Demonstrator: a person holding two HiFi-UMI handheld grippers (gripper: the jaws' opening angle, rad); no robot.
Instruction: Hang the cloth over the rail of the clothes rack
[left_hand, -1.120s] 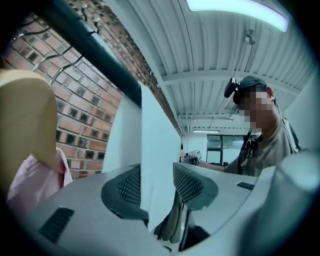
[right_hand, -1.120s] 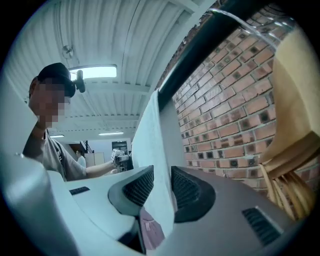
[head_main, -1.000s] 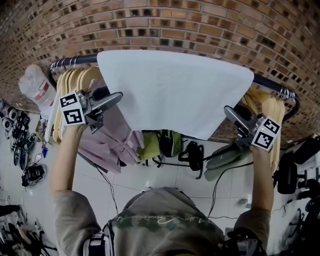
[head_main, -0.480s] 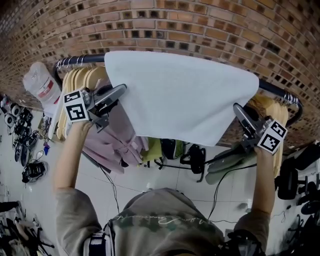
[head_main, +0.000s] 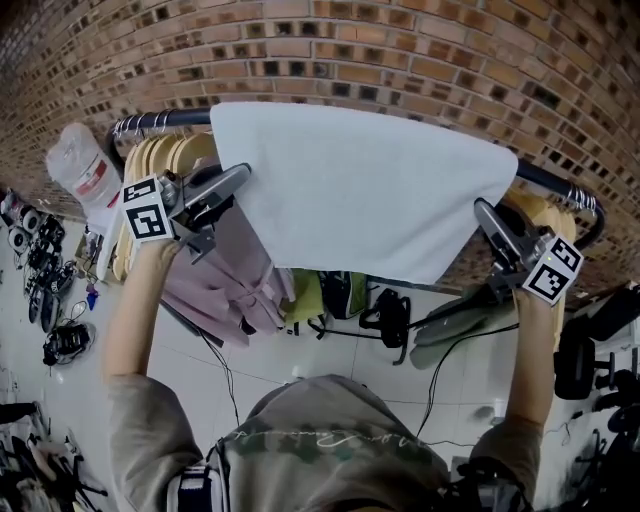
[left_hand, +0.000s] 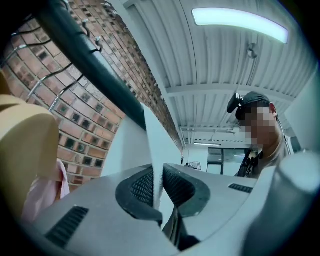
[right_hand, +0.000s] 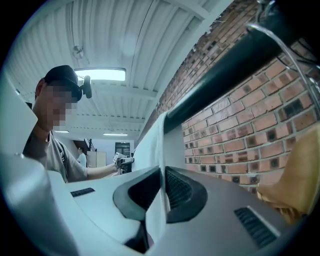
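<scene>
White cloth (head_main: 370, 190) lies draped over rail (head_main: 188, 117). Left gripper (head_main: 243, 175) clamps its left edge. Right gripper (head_main: 483, 207), jaws just closing, pinches its right edge. Wooden hangers (head_main: 160, 158) and pink garment (head_main: 235, 280) crowd the rail's left end, beside the cloth.

A ceiling strip lamp (left_hand: 240, 22) gives bright, even light; fisheye bending, dark vignetted corners in gripper views.

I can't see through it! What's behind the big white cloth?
The cloth covers the middle of the rail; only its ends show. Brick wall shows above, dark bags peek out below. Anything else behind stays hidden.
</scene>
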